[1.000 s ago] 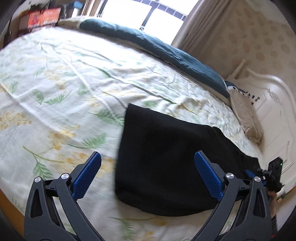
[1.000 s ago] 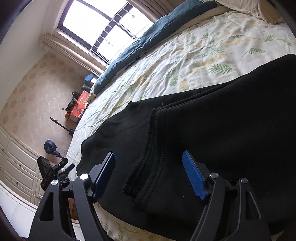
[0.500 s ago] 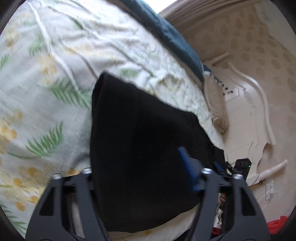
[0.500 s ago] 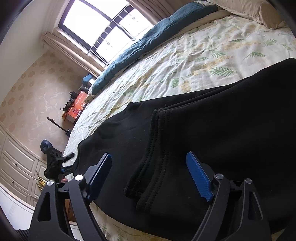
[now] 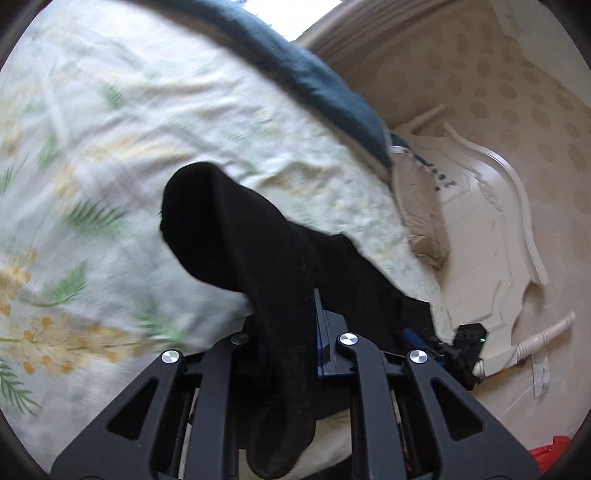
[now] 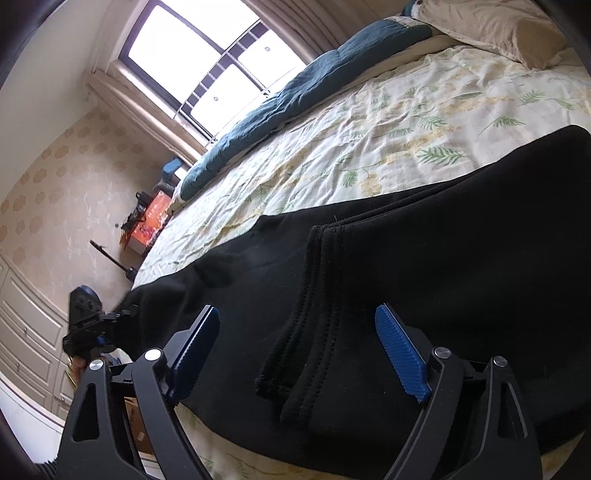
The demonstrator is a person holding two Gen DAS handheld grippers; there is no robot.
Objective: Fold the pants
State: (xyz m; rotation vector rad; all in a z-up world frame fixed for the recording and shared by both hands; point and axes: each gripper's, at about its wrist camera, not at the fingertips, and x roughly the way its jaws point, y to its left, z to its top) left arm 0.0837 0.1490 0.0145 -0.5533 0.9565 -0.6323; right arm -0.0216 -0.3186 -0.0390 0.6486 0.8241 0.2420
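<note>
Black pants point(image 5: 229, 236) lie along the near edge of a leaf-print bed sheet point(image 5: 110, 155). My left gripper point(image 5: 290, 325) is closing its jaws on one end of the pants. The cloth is pinched against the blue pad point(image 5: 320, 332), rises off the sheet and hangs down over the fingers. In the right wrist view the pants point(image 6: 461, 258) lie flat, with a stitched folded edge point(image 6: 314, 295) running between the fingers. My right gripper point(image 6: 297, 314) hovers just above that edge, open wide, its pads touching nothing. The left gripper point(image 6: 86, 325) shows small at the far left.
A dark blue blanket point(image 6: 303, 85) lies along the far side of the bed under a window point(image 6: 207, 66). A beige pillow point(image 6: 498, 29) and white headboard point(image 5: 491, 206) are at one end. A red box point(image 6: 151, 221) and white cabinets point(image 6: 26, 332) stand beyond the other.
My left gripper went from wide open to closed on the end of the pants and lifted it off the sheet. The right gripper stayed in place, its jaws spreading slightly.
</note>
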